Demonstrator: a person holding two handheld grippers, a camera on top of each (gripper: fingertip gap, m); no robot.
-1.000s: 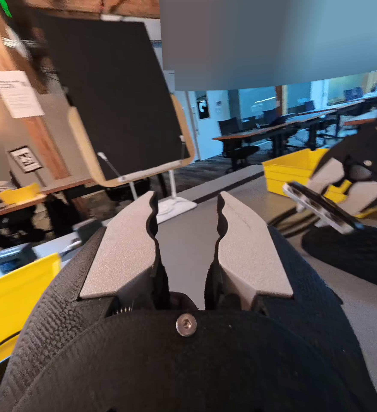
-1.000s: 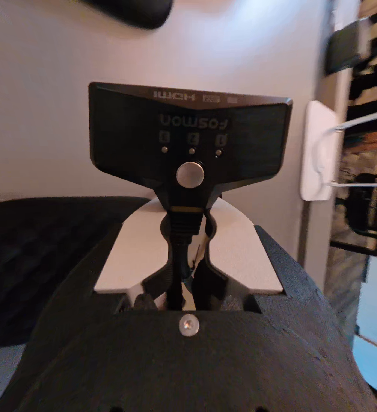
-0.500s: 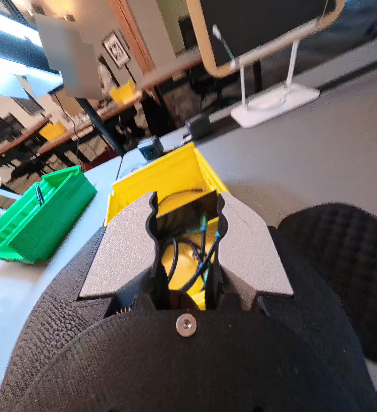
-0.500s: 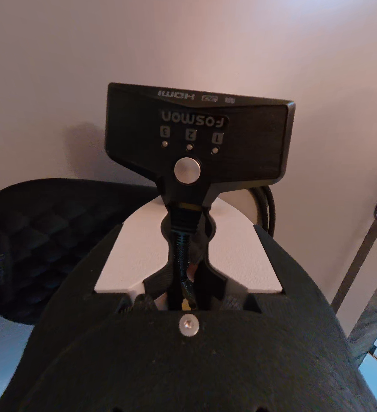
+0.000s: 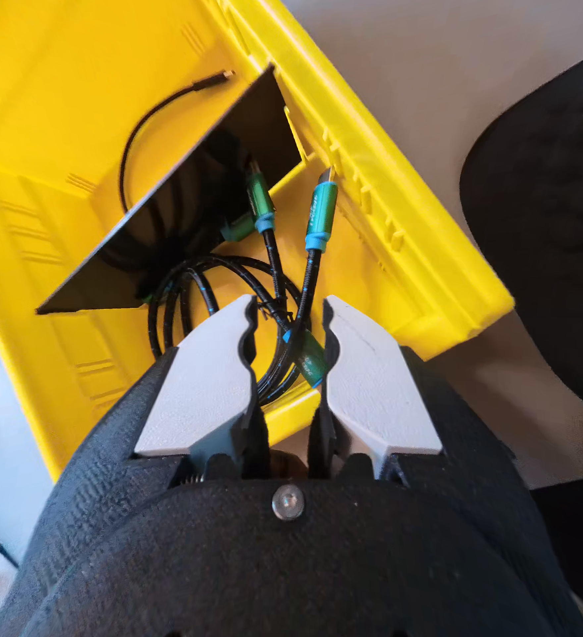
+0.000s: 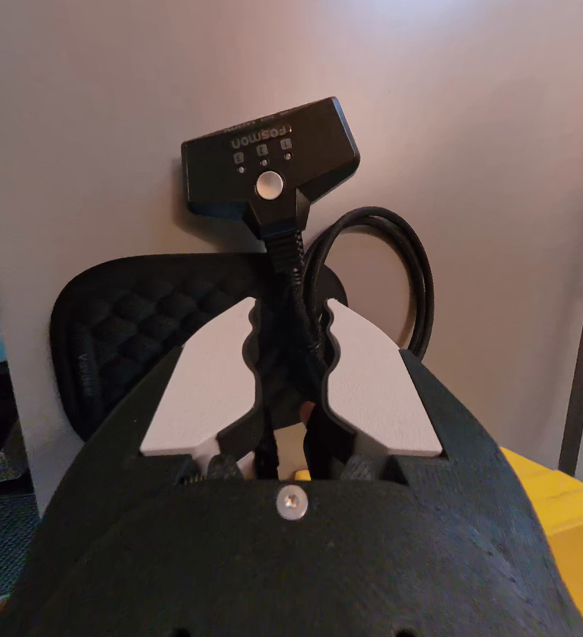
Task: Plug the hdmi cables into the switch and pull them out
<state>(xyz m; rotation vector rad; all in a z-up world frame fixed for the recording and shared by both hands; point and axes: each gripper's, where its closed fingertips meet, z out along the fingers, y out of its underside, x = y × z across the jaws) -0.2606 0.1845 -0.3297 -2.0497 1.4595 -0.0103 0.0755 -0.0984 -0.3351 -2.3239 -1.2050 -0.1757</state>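
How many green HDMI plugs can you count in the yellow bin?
4, perhaps more hidden. One stands near the yellow bin's right wall, one left of it, one lies beside the black divider, one between the left hand-held gripper's fingers.

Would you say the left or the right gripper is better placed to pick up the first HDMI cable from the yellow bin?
Left. The left gripper is open right over the yellow bin, a green HDMI plug between its fingers. The right gripper is open by the switch.
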